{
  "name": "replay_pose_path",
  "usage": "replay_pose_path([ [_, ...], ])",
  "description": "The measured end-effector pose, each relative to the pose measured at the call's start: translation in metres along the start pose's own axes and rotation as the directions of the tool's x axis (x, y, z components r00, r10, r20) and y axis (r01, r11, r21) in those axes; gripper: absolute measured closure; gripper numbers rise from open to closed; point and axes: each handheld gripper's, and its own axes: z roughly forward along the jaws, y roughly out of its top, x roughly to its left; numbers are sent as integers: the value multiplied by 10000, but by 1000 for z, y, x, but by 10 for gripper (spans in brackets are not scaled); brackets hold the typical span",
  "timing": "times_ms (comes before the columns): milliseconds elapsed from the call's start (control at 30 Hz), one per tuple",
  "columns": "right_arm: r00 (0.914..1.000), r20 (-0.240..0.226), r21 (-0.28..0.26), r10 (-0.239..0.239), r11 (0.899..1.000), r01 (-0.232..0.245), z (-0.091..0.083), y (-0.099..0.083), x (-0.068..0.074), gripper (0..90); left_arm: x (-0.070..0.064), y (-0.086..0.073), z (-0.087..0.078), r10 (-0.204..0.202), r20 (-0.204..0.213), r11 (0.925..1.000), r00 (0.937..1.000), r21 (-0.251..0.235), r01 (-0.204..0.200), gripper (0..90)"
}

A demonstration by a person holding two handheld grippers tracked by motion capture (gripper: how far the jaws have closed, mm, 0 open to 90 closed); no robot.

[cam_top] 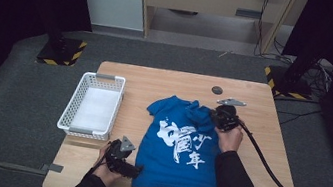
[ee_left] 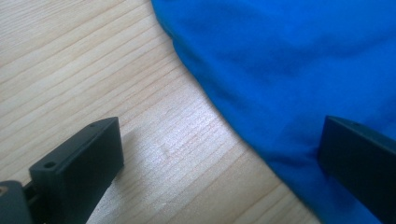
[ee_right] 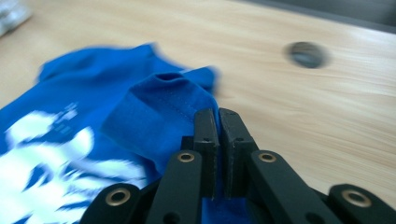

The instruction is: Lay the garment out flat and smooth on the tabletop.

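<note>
A blue T-shirt [cam_top: 179,143] lies flat mid-desk [cam_top: 252,114], right of a white basket [cam_top: 93,105]. The right gripper [ee_right: 218,114], forearm stretched forward, has its jaws pinched together on the shirt's far right sleeve. The left gripper [ee_left: 219,154] rests at the near left hem, jaws spread wide and holding nothing.

Blue tee [cam_top: 174,145] w/ white print; white basket [cam_top: 93,106]; black claws.

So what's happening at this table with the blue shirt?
A person works a blue T-shirt spread on the table with two handheld grippers. The right gripper is shut on a fold of the shirt near its sleeve. The left gripper is open at the shirt's lower edge, one jaw on wood, one on cloth. A white basket waits alongside.
</note>
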Motion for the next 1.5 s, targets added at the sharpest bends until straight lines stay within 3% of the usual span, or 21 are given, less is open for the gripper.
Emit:
replay_pose_path([
  [133, 9902, 720, -367, 1200, 9924, -1176, -10, -5, -25, 864, 0, 0, 0, 2, 0, 10000, 10000, -4, -2, 0],
  [333, 9497, 1388, -209, 2806, 9596, -2805, -3, -31, -54, 856, 0, 0, 0, 18, -5, 10000, 10000, 11, -18, 0],
  [433, 9337, 1804, 41, 3093, 9490, -3152, 5, -42, -63, 818, -1, 0, 0, 44, 7, 10000, 10000, 19, -44, 0],
  [567, 9231, 2121, 185, 3207, 9431, -3319, 9, -49, -69, 737, -1, 0, 0, 20, 16, 10000, 10000, -8, -20, 0],
  [733, 9339, 1899, -410, 3029, 9528, -3007, -2, -45, -67, 594, -2, 0, 0, 25, -2, 10000, 10000, 20, -25, 0],
  [867, 9542, 1207, -678, 2736, 9613, -2670, -9, -43, -59, 504, -5, 0, -1, 62, 24, 10000, 10000, 46, -62, 0],
  [1033, 9772, 163, -37, 2117, 9773, -2117, 0, -53, -41, 431, -5, 0, -1, 62, 21, 10000, 10000, 44, -62, 0],
  [1100, 9846, 303, 259, 1724, 9845, -1732, 6, -59, -35, 397, -5, 0, -1, 50, 12, 10000, 10000, 42, -50, 0],
  [1233, 9890, 524, 751, 1381, 9870, -1418, 16, -66, -29, 354, -5, 0, -1, 38, 10, 10000, 10000, 46, -38, 0],
  [1500, 9876, 1156, 626, 1057, 9916, -1135, 19, -69, -27, 325, -6, 0, -1, 11, 10, 10000, 10000, 26, -11, 0],
])
